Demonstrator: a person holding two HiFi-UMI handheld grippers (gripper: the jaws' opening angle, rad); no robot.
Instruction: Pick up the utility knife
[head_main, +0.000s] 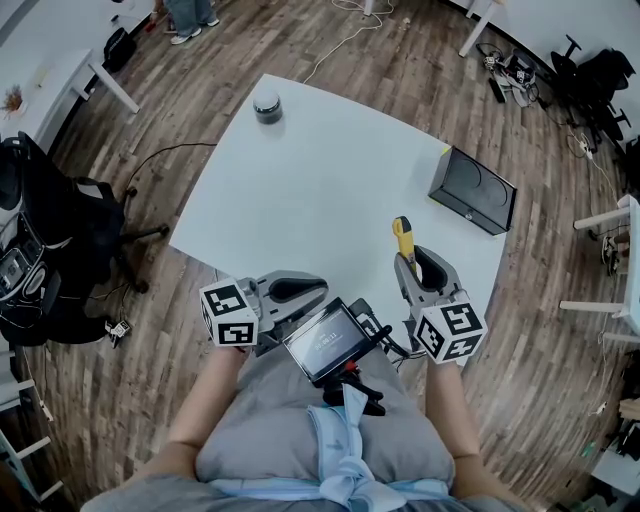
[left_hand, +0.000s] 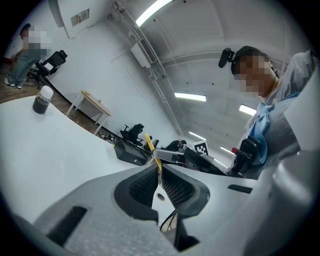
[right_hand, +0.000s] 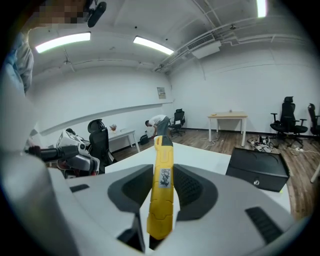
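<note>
**Right gripper view shows the utility knife (right_hand: 162, 192) held tight**

Right gripper view looks along the two jaws of the right gripper (right_hand: 163, 176). The jaws are squeezed on the yellow knife, one dark pad on each side of it. The knife's thick back end sits low between the jaws. Its thin front end sticks out past them and points away from the person. A small sticker is on its top.

From the head view, the right gripper (head_main: 405, 262) is over the near edge of the white tabletop (head_main: 320, 180), with the knife (head_main: 402, 234) poking out in front. I cannot tell if the knife touches the tabletop.

The left gripper (head_main: 322, 290) is near the same edge, to the left, lying on its side and pointing toward the right one. In the left gripper view its jaws are pressed together with nothing between them (left_hand: 158, 172).

A black box (head_main: 473, 190) sits near the right edge of the tabletop, beyond the knife. A small dark jar (head_main: 267, 105) with a white top stands at the far corner. A little screen (head_main: 328, 342) sits between the two grippers, close to the person.
</note>
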